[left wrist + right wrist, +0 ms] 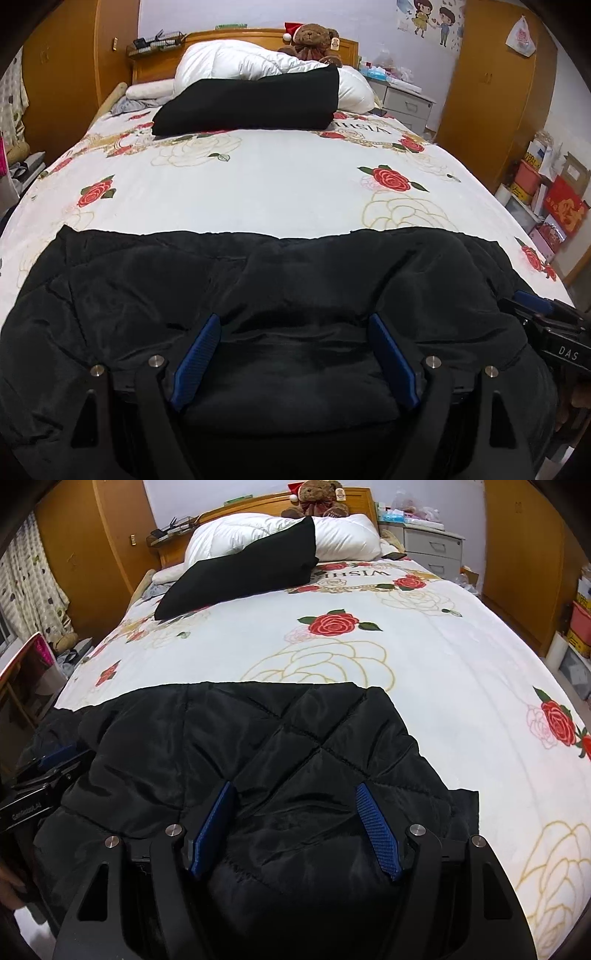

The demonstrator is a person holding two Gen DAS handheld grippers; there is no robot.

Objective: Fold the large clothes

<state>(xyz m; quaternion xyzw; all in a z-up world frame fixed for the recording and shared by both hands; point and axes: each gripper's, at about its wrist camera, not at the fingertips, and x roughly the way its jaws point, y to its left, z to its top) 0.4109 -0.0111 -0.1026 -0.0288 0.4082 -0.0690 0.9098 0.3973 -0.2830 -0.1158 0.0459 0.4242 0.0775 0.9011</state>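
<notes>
A large black quilted jacket [258,280] lies across the near end of the bed, and it also shows in the right wrist view [280,738]. My left gripper [295,325] is open, its blue pads [199,354] spread over a thick fold of the jacket near its front edge. My right gripper [295,794] is open too, its blue pads [376,834] on either side of a bulging fold. The right gripper's body shows at the right edge of the left wrist view [554,332]. The left gripper's body shows at the left edge of the right wrist view [40,775].
The bed has a white sheet with red roses [258,177]. A folded black garment [255,99] lies at the far end against white pillows [236,59], with a teddy bear [314,38] behind. Wooden wardrobes [491,92], a nightstand [432,546] and boxes [546,192] flank the bed.
</notes>
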